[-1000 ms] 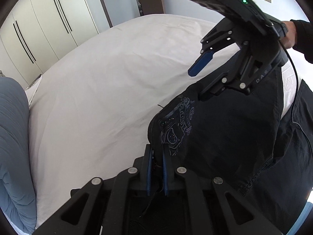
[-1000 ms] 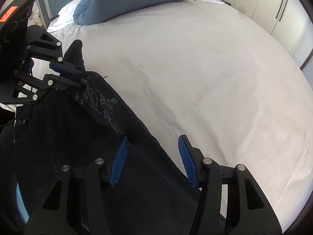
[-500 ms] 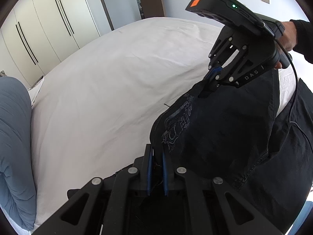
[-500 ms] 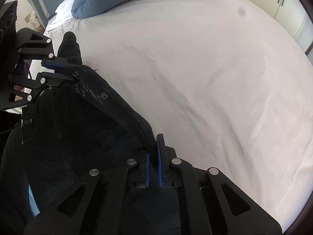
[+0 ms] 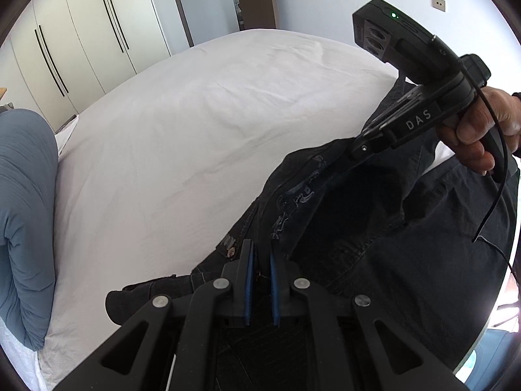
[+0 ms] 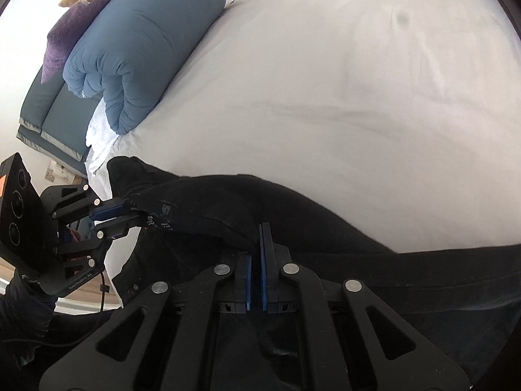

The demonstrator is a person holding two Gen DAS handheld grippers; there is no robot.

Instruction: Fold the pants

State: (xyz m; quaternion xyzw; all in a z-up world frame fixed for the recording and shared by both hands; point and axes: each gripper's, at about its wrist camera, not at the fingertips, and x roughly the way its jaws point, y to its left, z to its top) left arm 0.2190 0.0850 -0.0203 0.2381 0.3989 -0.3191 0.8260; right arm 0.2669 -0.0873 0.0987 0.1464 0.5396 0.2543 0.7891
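1. Since the earlier frame, the right gripper (image 6: 256, 254) has just been closing: its blue pads, then spread wide over the cloth, now pinch a fold of the dark pants (image 6: 342, 260) between them.
2. Right gripper (image 5: 358, 145), seen from the left wrist: closed on the waistband edge, its black body held in a person's hand (image 5: 482, 130); it now sits lower and further right in that view than before.
3. Left gripper (image 5: 259, 262): clamped on the pants (image 5: 374, 234), blue pads nearly together with denim between them, just beyond a metal rivet (image 5: 230, 251).
4. Left gripper (image 6: 122, 213), seen from the right wrist: to the left of the right gripper, jaws shut on the other end of the same raised edge.
5. Pants: stretched between the two grippers, the edge bearing pale stitched lettering (image 5: 293, 202); the rest hangs below both grippers and trails onto the bed.
6. Bed (image 6: 358, 97): white sheet spreading ahead of both grippers.
7. Blue duvet (image 6: 146, 49): rolled, far ahead and left of the right gripper, touching a purple cushion (image 6: 75, 26).
8. Wardrobe doors (image 5: 81, 49): beyond the bed, ahead and left of the left gripper.
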